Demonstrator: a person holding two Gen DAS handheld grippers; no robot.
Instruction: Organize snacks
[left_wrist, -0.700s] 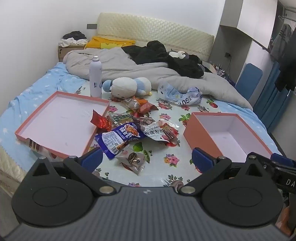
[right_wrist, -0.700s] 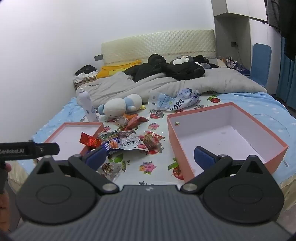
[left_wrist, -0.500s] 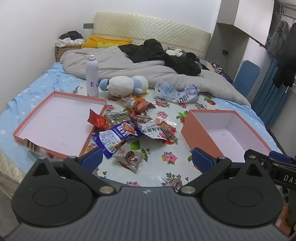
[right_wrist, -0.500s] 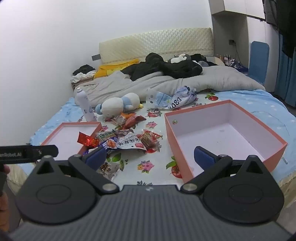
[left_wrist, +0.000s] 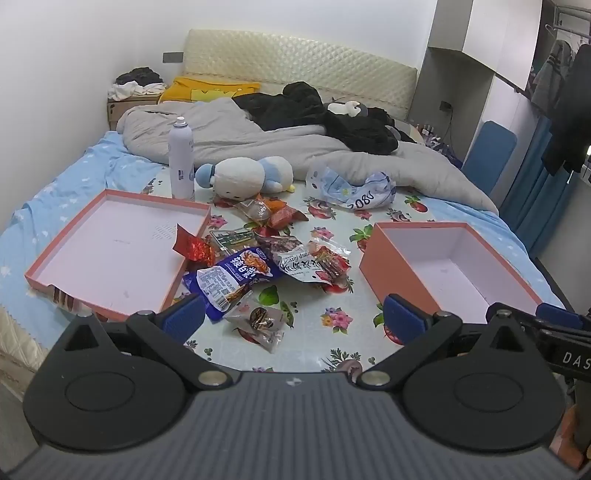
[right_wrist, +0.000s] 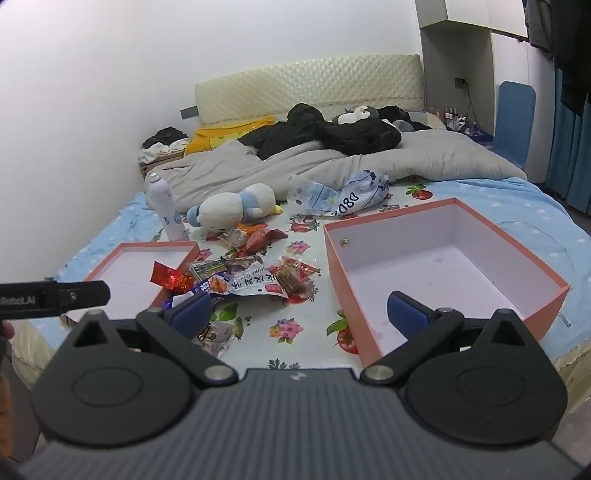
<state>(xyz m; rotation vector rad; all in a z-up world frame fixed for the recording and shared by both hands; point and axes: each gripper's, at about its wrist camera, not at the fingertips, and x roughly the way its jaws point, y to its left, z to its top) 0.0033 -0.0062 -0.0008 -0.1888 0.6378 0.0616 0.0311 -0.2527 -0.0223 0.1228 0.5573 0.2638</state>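
- The left gripper (left_wrist: 293, 317) has its jaws spread wide with nothing between the blue pads; it hangs over the near edge of the floral cloth (left_wrist: 332, 295), as it did in the earlier frames.
- Against the earlier left wrist frames, the whole bed sits a little lower and nearer in view; the snacks and both boxes keep the same places relative to one another.
- The right gripper (right_wrist: 299, 312) is likewise fully spread and empty, its right pad in front of the deep box (right_wrist: 461, 236). Its view has shifted only slightly from the earlier frames.
- The snack pile (left_wrist: 266, 258) lies on the cloth between the shallow lid (left_wrist: 110, 243) at 9 o'clock and the deep box at 3 o'clock; both are empty.
- A blue snack bag (left_wrist: 236, 275) lies at the pile's near side, with a clear-wrapped snack (left_wrist: 260, 321) at 6 o'clock of it, nearest the left gripper.
- A red foil packet (left_wrist: 192, 247) rests against the lid's right wall.
- At 12 o'clock of the pile lie a plush toy (left_wrist: 243, 177), a white spray bottle (left_wrist: 181, 162) standing upright, and a crumpled plastic bag (left_wrist: 351, 188).
- In the right wrist view the left gripper's finger (right_wrist: 55, 297) reaches in from 9 o'clock.
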